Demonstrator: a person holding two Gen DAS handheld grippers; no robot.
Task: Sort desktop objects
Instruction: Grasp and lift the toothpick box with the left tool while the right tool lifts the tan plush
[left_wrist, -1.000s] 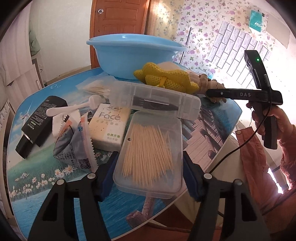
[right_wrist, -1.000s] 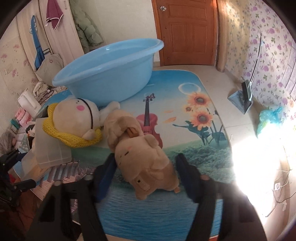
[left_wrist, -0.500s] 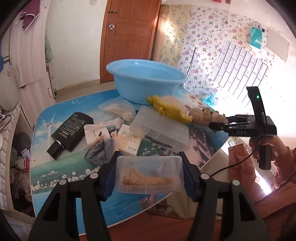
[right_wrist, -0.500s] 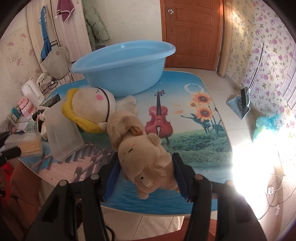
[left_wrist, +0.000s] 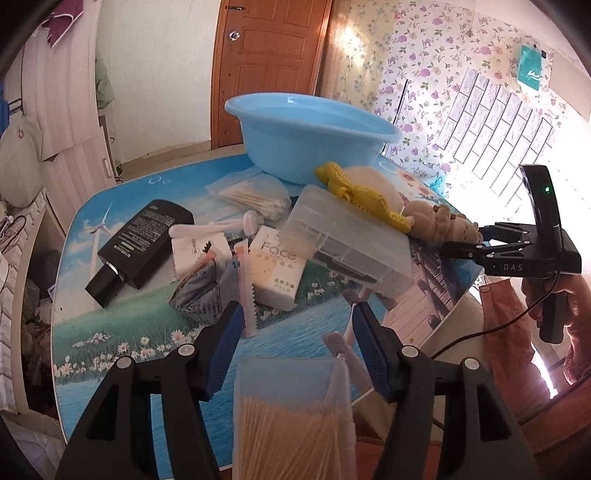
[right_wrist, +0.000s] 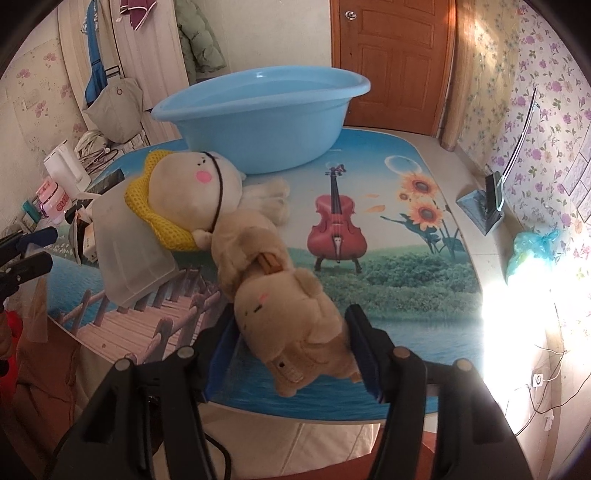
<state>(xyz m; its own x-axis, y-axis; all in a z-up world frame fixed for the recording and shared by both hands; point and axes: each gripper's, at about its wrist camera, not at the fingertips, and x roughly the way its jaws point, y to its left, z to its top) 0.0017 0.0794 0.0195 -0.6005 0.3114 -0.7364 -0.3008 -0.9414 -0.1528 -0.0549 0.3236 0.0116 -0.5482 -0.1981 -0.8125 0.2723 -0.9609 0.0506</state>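
Your right claw (right_wrist: 291, 354), jaws opening, hugs the soft, light plush toy (right_wrist: 295, 325) by its thick rump, on the near side of the blue basin (right_wrist: 258, 118).

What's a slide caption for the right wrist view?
Right hand-held gripper, jaws opening, straddles a tan plush toy at the edge of the picture-printed table, a light-blue plastic basin behind.

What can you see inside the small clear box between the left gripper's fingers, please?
The clear box holds a bundle of thin wooden toothpicks. Its lower part runs out of frame, so anything there stays unseen.
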